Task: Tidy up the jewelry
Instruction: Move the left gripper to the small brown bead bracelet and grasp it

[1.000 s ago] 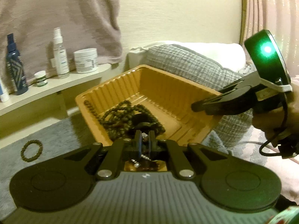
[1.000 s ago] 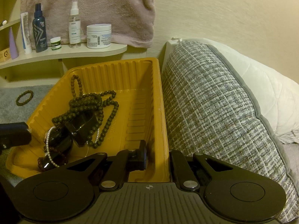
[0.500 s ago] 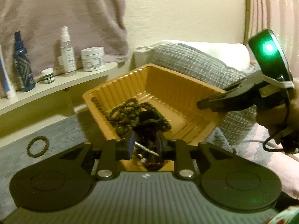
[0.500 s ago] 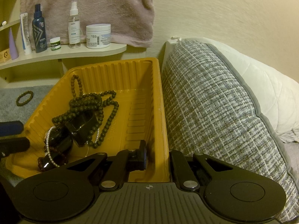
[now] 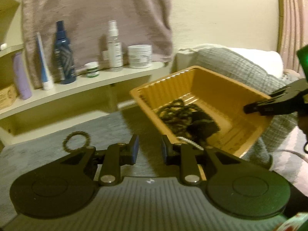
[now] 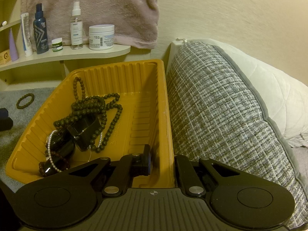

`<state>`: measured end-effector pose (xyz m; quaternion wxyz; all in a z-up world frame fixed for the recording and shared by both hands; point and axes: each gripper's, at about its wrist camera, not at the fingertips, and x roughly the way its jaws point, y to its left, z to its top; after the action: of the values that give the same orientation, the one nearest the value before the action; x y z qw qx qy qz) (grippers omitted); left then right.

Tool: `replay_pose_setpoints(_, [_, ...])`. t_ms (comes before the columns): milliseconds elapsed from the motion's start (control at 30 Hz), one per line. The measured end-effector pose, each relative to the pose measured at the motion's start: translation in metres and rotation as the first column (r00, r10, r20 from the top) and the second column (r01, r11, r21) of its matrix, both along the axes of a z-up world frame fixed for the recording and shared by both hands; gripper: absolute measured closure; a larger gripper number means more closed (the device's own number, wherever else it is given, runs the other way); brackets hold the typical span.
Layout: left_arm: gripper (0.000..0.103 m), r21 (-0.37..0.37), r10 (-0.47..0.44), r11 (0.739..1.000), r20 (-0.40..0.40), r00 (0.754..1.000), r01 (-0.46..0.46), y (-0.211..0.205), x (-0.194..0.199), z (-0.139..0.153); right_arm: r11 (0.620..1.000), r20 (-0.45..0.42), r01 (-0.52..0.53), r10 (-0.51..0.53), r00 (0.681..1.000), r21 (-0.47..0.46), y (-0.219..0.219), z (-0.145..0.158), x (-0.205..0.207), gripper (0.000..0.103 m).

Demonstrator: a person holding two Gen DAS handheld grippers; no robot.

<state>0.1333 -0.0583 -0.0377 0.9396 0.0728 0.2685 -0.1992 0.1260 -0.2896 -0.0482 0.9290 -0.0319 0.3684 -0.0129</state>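
A yellow ribbed tray [image 6: 115,65] sits on the grey mat and holds a tangle of dark bead necklaces [image 6: 86,123], black pieces and a pearl strand [image 6: 50,150]. My right gripper [image 6: 163,163] is shut on the tray's right wall near the front corner; in the left wrist view the right gripper [image 5: 269,105] clamps that rim of the tray [image 5: 227,77]. My left gripper [image 5: 149,150] hovers over the mat just left of the tray, open by a small gap with nothing between its fingers. A dark bead bracelet [image 5: 76,141] lies alone on the mat ahead-left of it, the same bracelet [image 6: 25,101] showing left of the tray.
A curved shelf [image 6: 57,57] behind the tray carries bottles, a tube and a white jar [image 6: 101,37]. A pinkish towel [image 6: 107,5] hangs above it. A grey woven cushion [image 6: 221,115] presses against the tray's right side, with a white pillow [image 6: 269,96] behind.
The left gripper opened, letting go of the jewelry in the tray, and swung left out of the tray over the grey mat. The right gripper kept its hold and did not move.
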Motion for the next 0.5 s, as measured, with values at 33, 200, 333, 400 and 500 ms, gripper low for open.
replay_pose_setpoints(33, [0.081,0.004,0.012,1.000,0.001,1.000,-0.012,0.004,0.001,0.000,1.000,0.000,0.000,0.000,1.000,0.000,0.000,0.000,0.000,0.096])
replay_pose_setpoints(200, [0.081,0.017,0.071,0.997,0.006,0.997,-0.071,0.023,0.010,-0.002,1.000,-0.002,-0.002,0.002,1.000,-0.002,0.000,0.000,0.000,0.096])
replay_pose_setpoints(333, [0.081,0.034,0.112,0.993,0.013,0.994,-0.113,0.037,0.018,-0.005,1.000,-0.003,-0.003,0.003,1.000,-0.005,0.000,0.000,0.001,0.096])
replay_pose_setpoints(400, [0.081,0.043,0.133,0.990,0.014,0.991,-0.134,0.045,0.021,-0.007,1.000,-0.003,-0.004,0.004,1.000,-0.005,0.000,0.000,0.001,0.096])
replay_pose_setpoints(500, [0.081,0.058,0.167,0.984,0.010,0.986,-0.168,0.056,0.028,-0.012,1.000,-0.004,-0.003,0.002,1.000,-0.006,0.000,0.000,0.001,0.096])
